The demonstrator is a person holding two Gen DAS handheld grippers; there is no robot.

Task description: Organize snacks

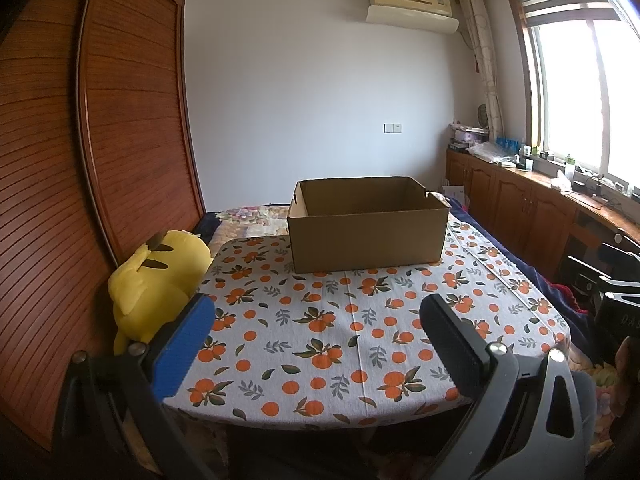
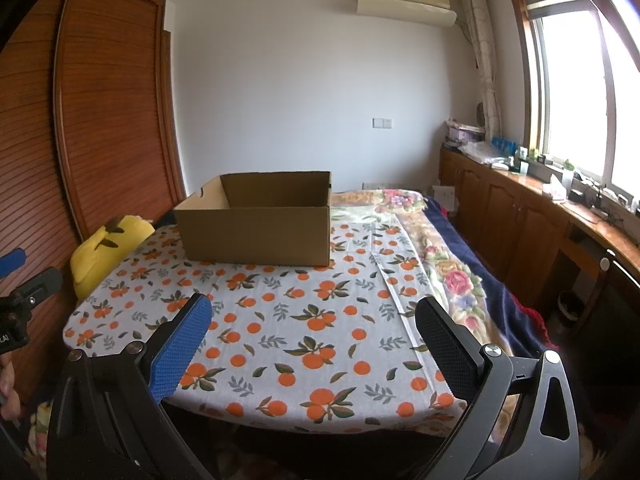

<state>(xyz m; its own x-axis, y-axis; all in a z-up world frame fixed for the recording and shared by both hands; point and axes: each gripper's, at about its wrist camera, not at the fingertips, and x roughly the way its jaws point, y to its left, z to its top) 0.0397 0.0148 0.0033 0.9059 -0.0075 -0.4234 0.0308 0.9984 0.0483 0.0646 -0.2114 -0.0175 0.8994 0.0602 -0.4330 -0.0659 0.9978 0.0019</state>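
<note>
An open brown cardboard box (image 1: 366,236) stands at the far side of a table covered with an orange-print cloth (image 1: 320,332). It also shows in the right wrist view (image 2: 256,232); the part of its inside that I see holds nothing. No snacks are in view. My left gripper (image 1: 316,320) is open and empty, held above the table's near edge. My right gripper (image 2: 314,320) is open and empty, also above the near edge, to the right of the left one. The left gripper's tip (image 2: 14,262) shows at the left edge of the right wrist view.
A yellow plush toy (image 1: 154,292) lies at the table's left edge against a wooden louvred wardrobe (image 1: 132,120). A bed with a floral blanket (image 2: 440,264) lies to the right. Wooden cabinets (image 2: 512,216) with clutter run under the window.
</note>
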